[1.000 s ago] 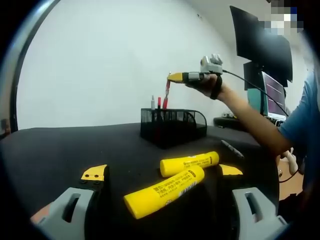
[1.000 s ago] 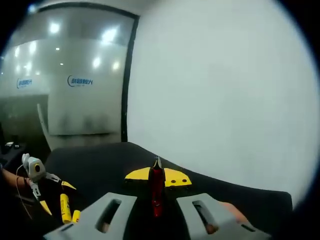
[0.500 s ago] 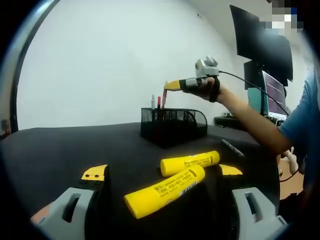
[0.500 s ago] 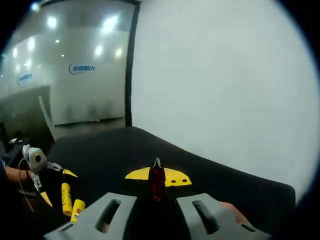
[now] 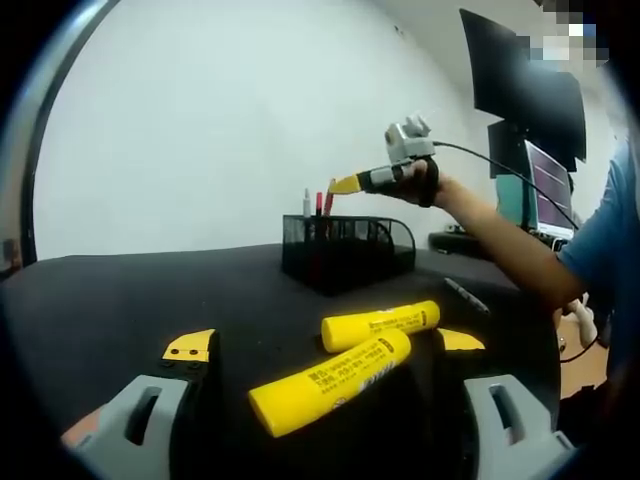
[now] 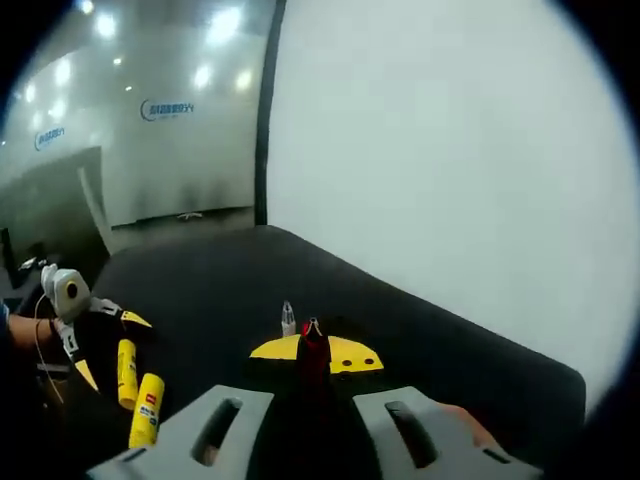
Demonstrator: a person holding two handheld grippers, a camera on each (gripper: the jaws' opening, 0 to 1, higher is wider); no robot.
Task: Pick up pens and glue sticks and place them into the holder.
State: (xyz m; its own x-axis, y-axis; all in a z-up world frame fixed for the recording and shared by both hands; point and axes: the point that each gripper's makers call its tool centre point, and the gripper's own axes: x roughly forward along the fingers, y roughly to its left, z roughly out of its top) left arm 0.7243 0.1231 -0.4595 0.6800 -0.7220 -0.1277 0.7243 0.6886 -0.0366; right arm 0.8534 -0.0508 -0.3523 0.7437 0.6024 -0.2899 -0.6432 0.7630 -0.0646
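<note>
Jaws around two glue sticks (image 5: 345,367)

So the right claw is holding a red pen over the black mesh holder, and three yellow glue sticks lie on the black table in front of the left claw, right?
Not quite: the left gripper view shows two yellow glue sticks, not three, on the black table before the left claw. The rest holds: the right claw grips a red pen over the black mesh holder.
</note>
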